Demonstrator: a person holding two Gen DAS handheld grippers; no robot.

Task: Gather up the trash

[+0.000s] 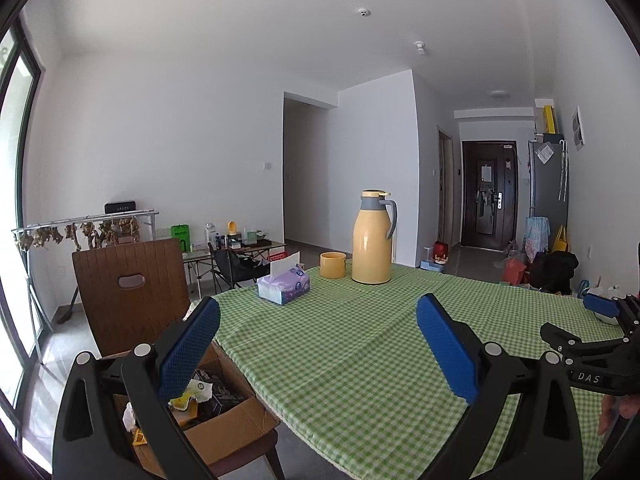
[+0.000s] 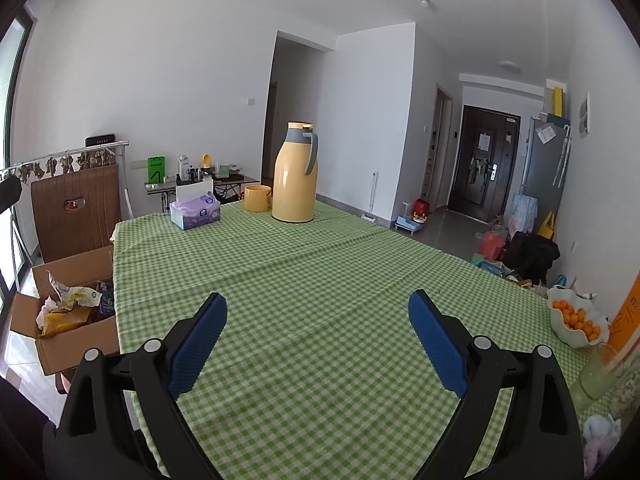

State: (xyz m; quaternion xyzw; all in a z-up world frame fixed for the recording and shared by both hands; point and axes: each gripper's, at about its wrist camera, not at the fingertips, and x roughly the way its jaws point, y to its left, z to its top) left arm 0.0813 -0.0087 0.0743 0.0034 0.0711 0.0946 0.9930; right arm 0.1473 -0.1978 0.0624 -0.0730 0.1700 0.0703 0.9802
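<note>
Both the left gripper (image 1: 318,344) and the right gripper (image 2: 318,340) are held wide apart and empty above the green checked desk (image 2: 320,280). Crumpled yellow and white trash (image 2: 68,306) is seen in the brown cardboard box (image 2: 76,336) to the right gripper's left

The tablecloth (image 2: 320,280) is a green-and-white check; on it stand a pale yellow jug (image 2: 295,176) with grey collar and handle, a yellow cup (image 2: 256,198) and a lilac-and-blue tissue box (image 2: 195,212). A brown carton (image 2: 76,340) holds yellow and white wrappers (image 2: 68,304). Both grippers are black with blue pads (image 2: 198,340), and oranges (image 2: 576,316) fill a white bowl (image 2: 576,338).
</note>
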